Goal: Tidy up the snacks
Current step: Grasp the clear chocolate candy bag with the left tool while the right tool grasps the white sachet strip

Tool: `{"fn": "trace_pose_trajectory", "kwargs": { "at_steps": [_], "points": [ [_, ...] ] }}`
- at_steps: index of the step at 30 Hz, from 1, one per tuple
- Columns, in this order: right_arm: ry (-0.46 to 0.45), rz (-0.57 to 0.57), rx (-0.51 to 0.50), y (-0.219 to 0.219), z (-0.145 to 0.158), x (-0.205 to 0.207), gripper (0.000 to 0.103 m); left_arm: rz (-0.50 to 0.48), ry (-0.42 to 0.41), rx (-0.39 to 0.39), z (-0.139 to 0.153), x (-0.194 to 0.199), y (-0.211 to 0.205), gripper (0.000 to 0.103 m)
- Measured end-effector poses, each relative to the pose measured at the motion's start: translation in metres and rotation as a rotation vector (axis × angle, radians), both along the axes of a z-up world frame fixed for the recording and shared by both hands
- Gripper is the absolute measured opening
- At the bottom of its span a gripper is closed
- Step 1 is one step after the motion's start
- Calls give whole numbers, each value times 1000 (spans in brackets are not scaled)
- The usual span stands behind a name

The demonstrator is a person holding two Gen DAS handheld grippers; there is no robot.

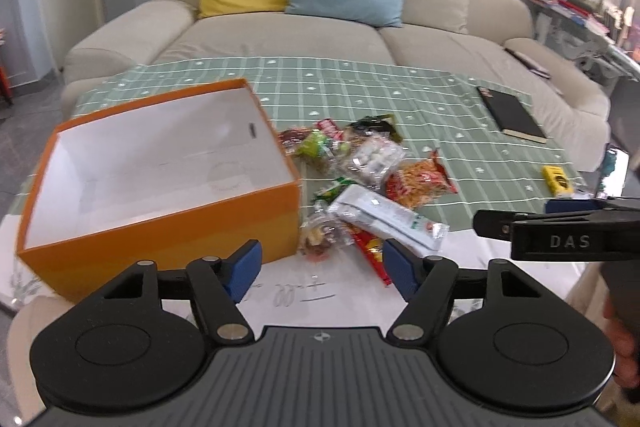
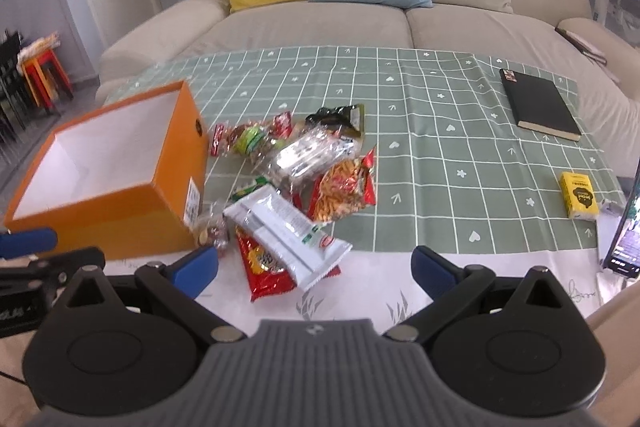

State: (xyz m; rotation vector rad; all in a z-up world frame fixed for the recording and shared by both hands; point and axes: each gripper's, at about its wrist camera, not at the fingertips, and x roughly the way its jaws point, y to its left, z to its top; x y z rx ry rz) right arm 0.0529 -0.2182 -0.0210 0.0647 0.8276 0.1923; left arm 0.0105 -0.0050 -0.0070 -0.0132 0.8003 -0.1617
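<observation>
An open orange box (image 1: 168,223) with a white empty inside stands at the table's left; it also shows in the right wrist view (image 2: 132,203). A pile of snack packets lies right of it: a white packet (image 1: 384,219) (image 2: 284,231) over a red packet (image 2: 264,267), an orange-red chips bag (image 1: 420,179) (image 2: 344,187), a clear bag of white sweets (image 1: 372,155) and a dark green packet (image 2: 336,117). My left gripper (image 1: 322,269) is open and empty, just short of the pile. My right gripper (image 2: 316,269) is open and empty, in front of the red packet.
A black notebook (image 2: 540,105) lies at the far right of the green checked cloth (image 2: 440,147). A small yellow box (image 2: 578,195) and a standing phone (image 2: 626,235) are at the right edge. A beige sofa (image 2: 320,23) with cushions stands behind the table.
</observation>
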Motion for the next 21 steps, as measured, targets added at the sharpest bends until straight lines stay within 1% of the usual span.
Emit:
{"fn": "trace_pose_trajectory", "kwargs": {
  "at_steps": [2, 5, 6, 7, 9, 11, 14, 15, 16, 17, 19, 21],
  "points": [
    [-21, 14, -1, -3, -4, 3, 99, -29, 8, -14, -2, 5, -2, 73],
    [-56, 46, -9, -5, -11, 5, 99, -72, 40, -68, -9, 12, -5, 61],
    [-56, 55, -17, -5, -14, 7, 99, -78, 49, -73, -12, 14, -5, 56],
    [-54, 72, -16, -6, -18, 10, 99, -83, 58, -71, -16, 17, -8, 53],
    [-49, 95, 1, -9, -25, 13, 99, -95, 72, -75, -21, 21, -10, 52],
    [-33, 89, 15, -12, -33, 16, 99, -109, 92, -102, -26, 24, -12, 52],
    [1, 84, 23, -16, -46, 20, 98, -115, 113, -118, -34, 29, -15, 59],
    [8, 87, 18, -16, -50, 21, 97, -115, 113, -111, -37, 31, -17, 60],
    [19, 91, 8, -15, -53, 23, 90, -112, 112, -95, -40, 33, -18, 61],
    [30, 101, 5, -13, -56, 25, 88, -106, 109, -70, -43, 36, -20, 61],
    [39, 134, 7, -8, -59, 31, 88, -103, 99, -21, -48, 43, -22, 62],
    [27, 186, -20, 1, -61, 37, 88, -109, 89, 0, -53, 48, -23, 62]
  ]
}}
